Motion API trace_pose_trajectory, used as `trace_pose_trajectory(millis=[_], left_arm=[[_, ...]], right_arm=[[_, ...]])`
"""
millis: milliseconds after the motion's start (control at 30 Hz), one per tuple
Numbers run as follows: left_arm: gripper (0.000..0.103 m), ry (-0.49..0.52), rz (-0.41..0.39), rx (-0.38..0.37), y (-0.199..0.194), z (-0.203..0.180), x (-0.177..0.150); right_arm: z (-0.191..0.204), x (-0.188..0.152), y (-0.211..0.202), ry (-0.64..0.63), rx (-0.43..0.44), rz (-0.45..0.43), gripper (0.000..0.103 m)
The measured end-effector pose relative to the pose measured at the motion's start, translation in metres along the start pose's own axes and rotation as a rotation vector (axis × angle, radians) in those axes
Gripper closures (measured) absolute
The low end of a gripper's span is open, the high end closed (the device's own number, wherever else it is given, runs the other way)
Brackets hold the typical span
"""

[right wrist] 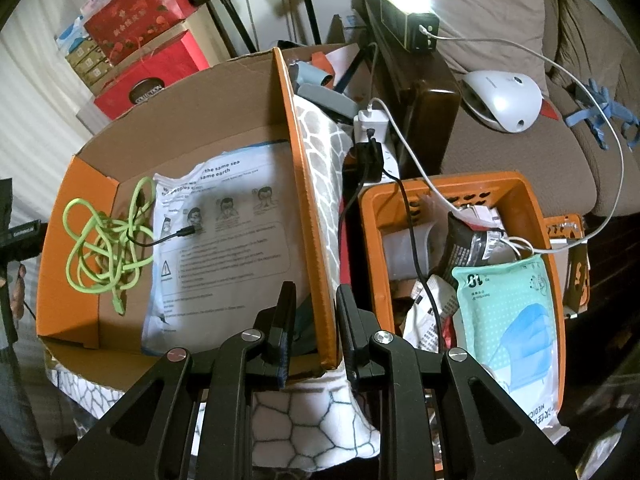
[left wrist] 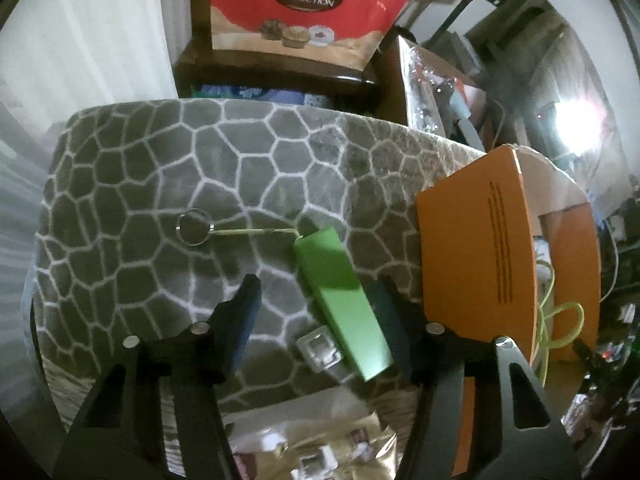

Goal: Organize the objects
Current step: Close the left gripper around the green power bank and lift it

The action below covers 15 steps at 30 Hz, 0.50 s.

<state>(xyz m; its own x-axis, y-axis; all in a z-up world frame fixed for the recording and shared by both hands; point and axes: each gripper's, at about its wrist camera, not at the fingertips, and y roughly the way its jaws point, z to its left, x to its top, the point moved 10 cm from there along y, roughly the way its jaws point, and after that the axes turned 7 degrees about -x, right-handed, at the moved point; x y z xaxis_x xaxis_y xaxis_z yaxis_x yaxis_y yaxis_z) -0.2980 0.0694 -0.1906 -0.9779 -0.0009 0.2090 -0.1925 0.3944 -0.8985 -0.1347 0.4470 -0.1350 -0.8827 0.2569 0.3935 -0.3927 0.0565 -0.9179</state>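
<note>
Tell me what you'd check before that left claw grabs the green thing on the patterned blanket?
1. Green block between left claw fingers: ok.
2. Pads pressing on it: not ok, gap on the left side.
3. String and key ring lying free on blanket: ok.
4. Small clear piece clear of the fingers: cannot tell.
5. Right claw clamped on orange box wall: ok.
6. Room inside box beside green cable: ok.

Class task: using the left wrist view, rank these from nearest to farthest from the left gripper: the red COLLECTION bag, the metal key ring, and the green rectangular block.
1. Green block: lying between the left gripper's fingers, against the right-hand one.
2. Metal key ring: ahead and to the left on the patterned blanket, tied to the block by a thin cord.
3. Red COLLECTION bag: beyond the blanket's far edge, at the top.
</note>
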Motion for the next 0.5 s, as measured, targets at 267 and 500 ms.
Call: trace_pose_trajectory(millis=[267,500], left_arm=[[0.070,-0.006,0.047,0.015,0.020,-0.006,0.001],[0.076,-0.016,0.042,0.011,0.022,-0.009,0.001]], right_arm=[[-0.002,-0.005,0.006,0.001,0.000,0.012,0.080],[-0.002,-0.005,0.005,0.000,-0.001,0.010,0.080]])
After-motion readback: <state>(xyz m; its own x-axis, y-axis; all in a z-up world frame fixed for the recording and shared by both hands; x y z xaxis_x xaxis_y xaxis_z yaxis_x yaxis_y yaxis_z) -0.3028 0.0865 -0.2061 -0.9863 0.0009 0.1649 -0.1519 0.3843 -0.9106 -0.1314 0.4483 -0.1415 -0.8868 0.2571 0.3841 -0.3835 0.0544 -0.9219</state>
